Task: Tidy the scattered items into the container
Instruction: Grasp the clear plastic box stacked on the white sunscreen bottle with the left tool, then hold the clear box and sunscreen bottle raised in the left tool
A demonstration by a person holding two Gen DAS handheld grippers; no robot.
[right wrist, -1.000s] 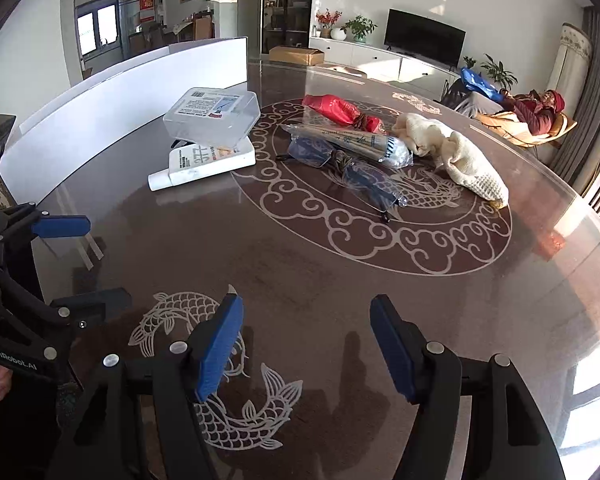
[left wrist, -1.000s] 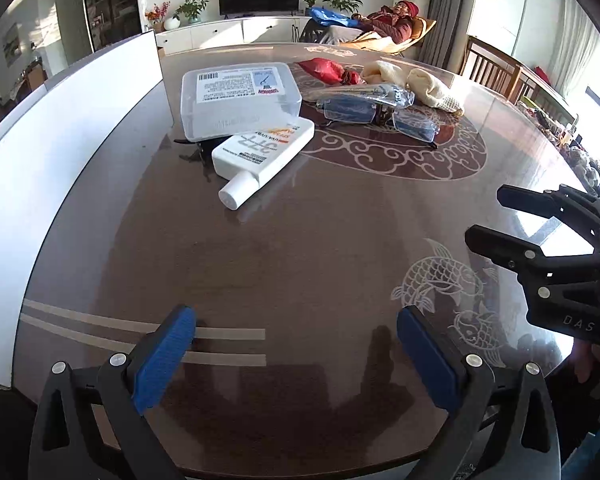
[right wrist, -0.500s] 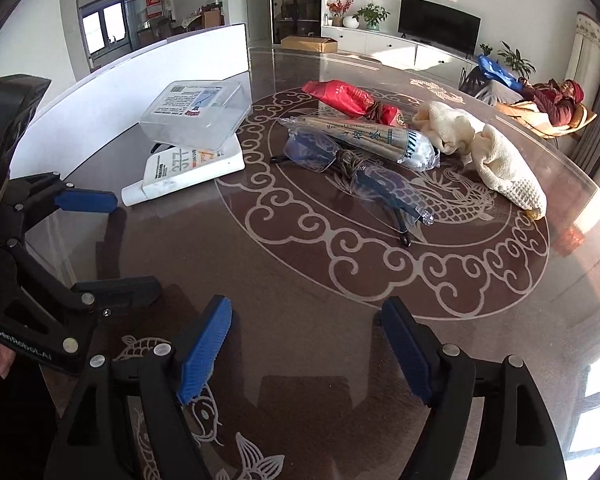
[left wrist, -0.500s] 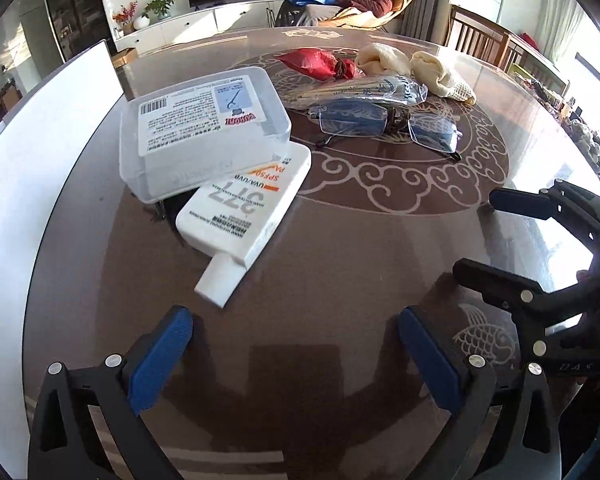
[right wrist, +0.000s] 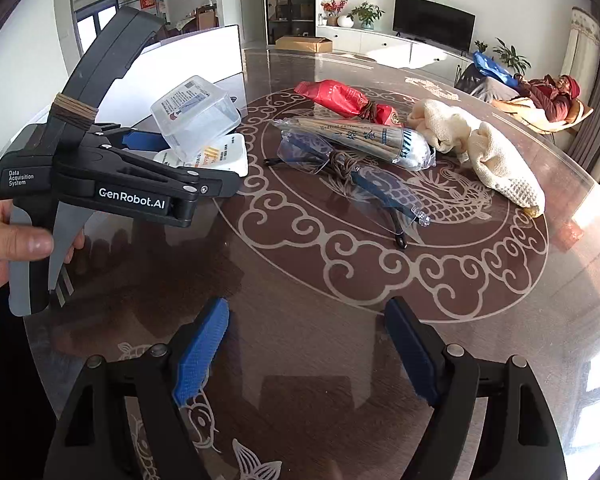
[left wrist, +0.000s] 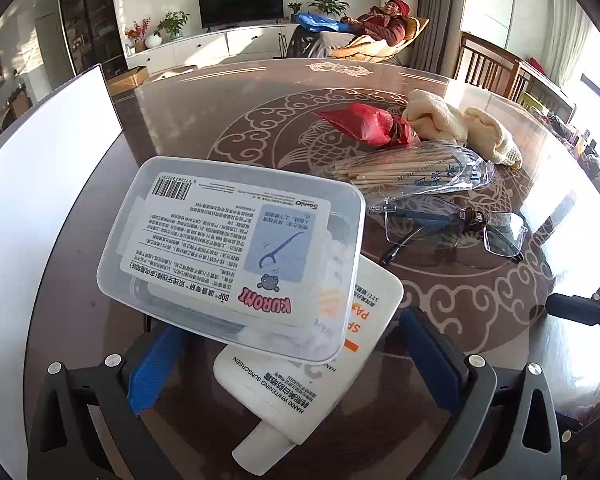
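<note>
Left gripper (left wrist: pixel 288 364), jaws apart, is straddling the tube (left wrist: pixel 312 364) under the box (left wrist: pixel 236 256); smooth, squashy — grip mid-body. Right gripper (right wrist: pixel 308 354) is hovering, jaws apart.

On the table (right wrist: pixel 300 280) lie one clear plastic box (left wrist: pixel 236 256), one white sunscreen tube (left wrist: pixel 300 384) under it, one pair of glasses (left wrist: pixel 452 228), one bag of wooden sticks (left wrist: pixel 412 172), one red packet (left wrist: pixel 360 122) and one cream cloth (left wrist: pixel 464 130). That makes six loose things, one of each kind. Two grippers show: the left (left wrist: pixel 296 364) and the right (right wrist: pixel 304 356), each with two blue pads. One white board (left wrist: pixel 40 168) stands at the left. Far off are one television (left wrist: pixel 240 4), one cardboard box (right wrist: pixel 304 44) and one person (left wrist: pixel 380 24) in a chair.
</note>
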